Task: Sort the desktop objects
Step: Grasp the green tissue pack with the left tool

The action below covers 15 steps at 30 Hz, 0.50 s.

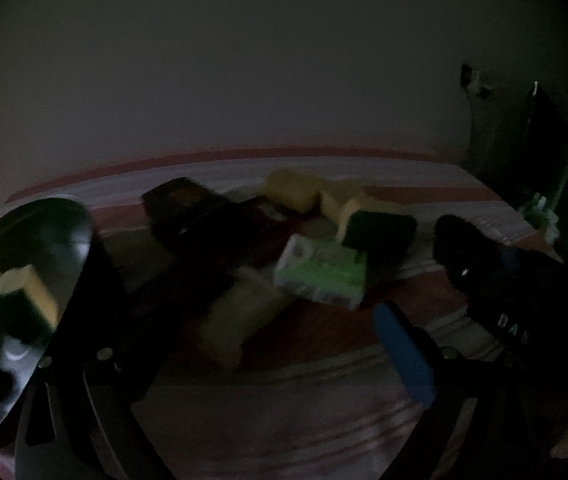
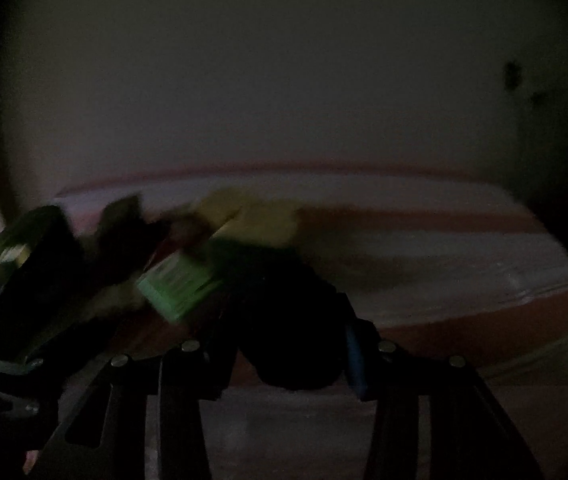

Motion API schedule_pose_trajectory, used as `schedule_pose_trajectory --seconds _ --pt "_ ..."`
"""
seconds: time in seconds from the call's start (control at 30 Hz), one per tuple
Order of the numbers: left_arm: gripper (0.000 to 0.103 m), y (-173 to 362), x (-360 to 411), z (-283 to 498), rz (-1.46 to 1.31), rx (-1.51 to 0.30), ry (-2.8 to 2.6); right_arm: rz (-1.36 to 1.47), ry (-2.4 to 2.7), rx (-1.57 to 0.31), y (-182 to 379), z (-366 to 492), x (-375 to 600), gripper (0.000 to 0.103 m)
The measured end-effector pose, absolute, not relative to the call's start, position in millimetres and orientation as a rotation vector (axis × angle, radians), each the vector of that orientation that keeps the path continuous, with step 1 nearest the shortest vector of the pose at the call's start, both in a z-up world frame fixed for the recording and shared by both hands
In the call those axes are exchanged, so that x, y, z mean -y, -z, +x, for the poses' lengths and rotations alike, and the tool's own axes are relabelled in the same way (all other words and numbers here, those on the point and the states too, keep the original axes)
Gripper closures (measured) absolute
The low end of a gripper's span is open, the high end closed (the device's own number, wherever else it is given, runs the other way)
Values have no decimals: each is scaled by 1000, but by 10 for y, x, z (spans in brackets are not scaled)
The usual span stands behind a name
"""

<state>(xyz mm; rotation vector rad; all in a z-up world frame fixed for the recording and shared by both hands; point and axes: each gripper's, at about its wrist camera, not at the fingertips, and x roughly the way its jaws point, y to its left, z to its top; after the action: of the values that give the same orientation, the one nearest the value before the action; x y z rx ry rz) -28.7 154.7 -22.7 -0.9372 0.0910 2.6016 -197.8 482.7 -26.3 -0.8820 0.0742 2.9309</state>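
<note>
Your sorting looks barely begun: the yellow-and-green sponges, the green packet and a dark box lie touching in one heap mid-surface. Your right gripper has its jaws drawn narrow around a dark object too dim to name, while your left gripper stands wide and empty just short of the heap. The striped surface is bare to the right and toward you; watch its far edge at the wall.

Green-and-white packet, yellow sponges, pink-striped cloth, blue gripper pad
</note>
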Motion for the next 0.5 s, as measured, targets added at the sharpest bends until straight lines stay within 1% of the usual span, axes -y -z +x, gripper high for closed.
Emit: schedule_pose_trajectory --seconds 0.1,0.17,0.2,0.27,0.37,0.4,0.5 --pt "5 222 -1709 -403 -946 -128 -2576 -780 -2855 -90 220 -1950 -5001 56" --pt "5 242 -1846 -500 -959 -164 -2558 -786 -2841 -136 231 -1967 -5087 56" --pt "8 257 -1886 -537 -972 -175 -2549 -791 -2838 -157 236 -1971 -5120 56" --pt "10 301 -1992 -621 -1000 -216 -2539 -792 -2827 -181 250 -1980 -5168 56" --pt "20 441 -2153 -777 -1076 -305 -2537 -800 -2822 -204 257 -2009 -5198 56" --pt "22 479 -2177 -815 -1106 -307 -2527 -808 -2825 -218 260 -2024 -5209 56" --pt "21 597 -2195 -941 -1212 -253 -2474 -818 -2824 -242 251 -2055 -5215 56"
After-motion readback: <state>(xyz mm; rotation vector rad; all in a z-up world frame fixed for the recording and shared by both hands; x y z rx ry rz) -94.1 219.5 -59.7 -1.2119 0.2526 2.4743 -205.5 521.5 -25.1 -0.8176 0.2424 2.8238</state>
